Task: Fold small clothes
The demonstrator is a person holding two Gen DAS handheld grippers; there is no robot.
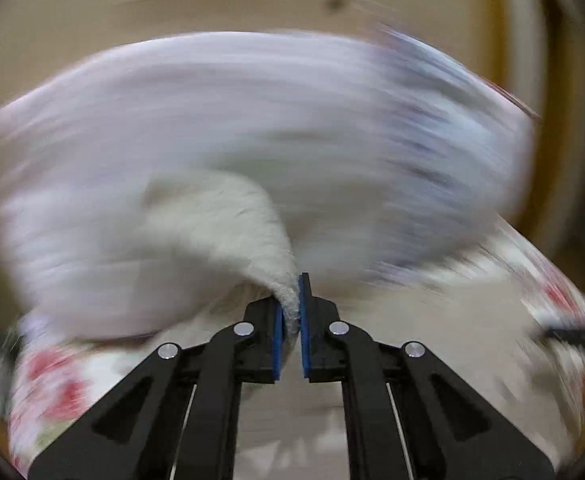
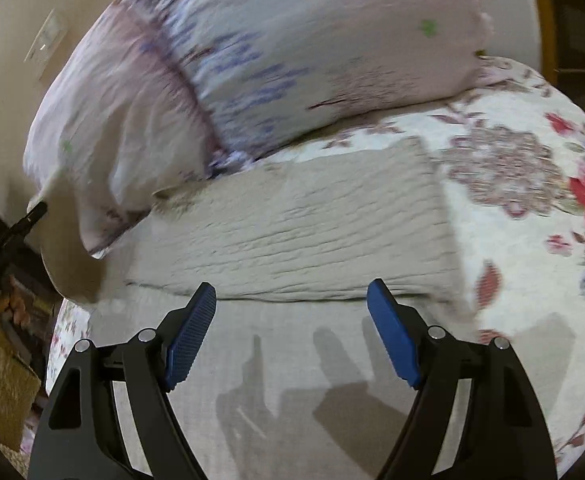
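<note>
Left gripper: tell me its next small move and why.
Probably carry the pinched corner across and lay it down. The left gripper has its jaws shut on a fold of the cream textured cloth, lifted off the floral quilt, while the right gripper hangs open and holds nothing.

Folded cloth (image 2: 292, 228) flat on the bed (image 2: 512, 216), just ahead of the parted right tongs (image 2: 292, 316). Two pillows (image 2: 292, 48) behind it along the bed's far edge, touching its far-left corner. One cloth corner (image 1: 288, 304) pinched in the left tongs (image 1: 291, 320), at bed's left edge.
</note>
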